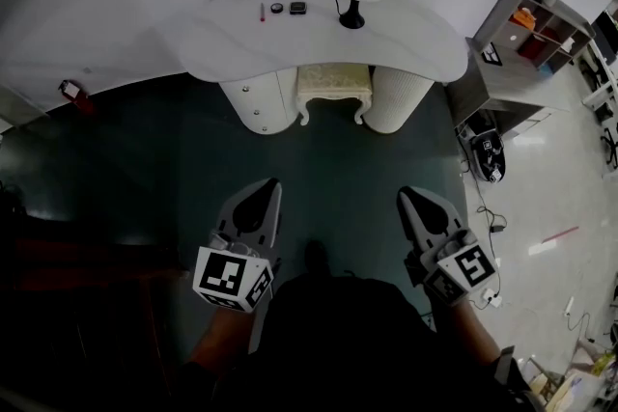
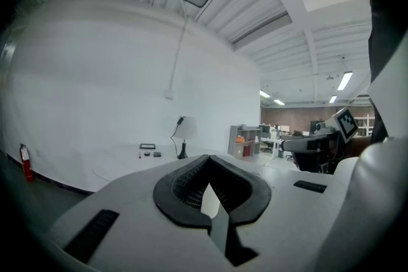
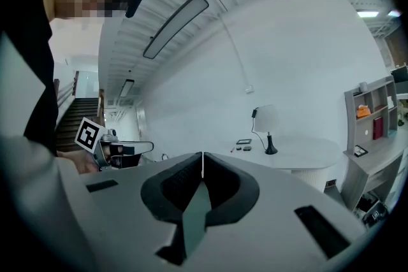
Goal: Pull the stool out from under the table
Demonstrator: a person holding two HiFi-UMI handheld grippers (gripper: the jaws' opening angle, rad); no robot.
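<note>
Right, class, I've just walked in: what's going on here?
A person holds a gripper in each hand, the left gripper and the right gripper, both shut and empty, pointing towards a white curved table. The cream cushioned stool is tucked under that table, some way ahead. Neither gripper touches it.

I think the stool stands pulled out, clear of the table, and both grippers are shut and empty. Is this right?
No: the head view shows the stool tucked under the table, between its pedestals. The left gripper and right gripper are shut and empty, as you say.
</note>
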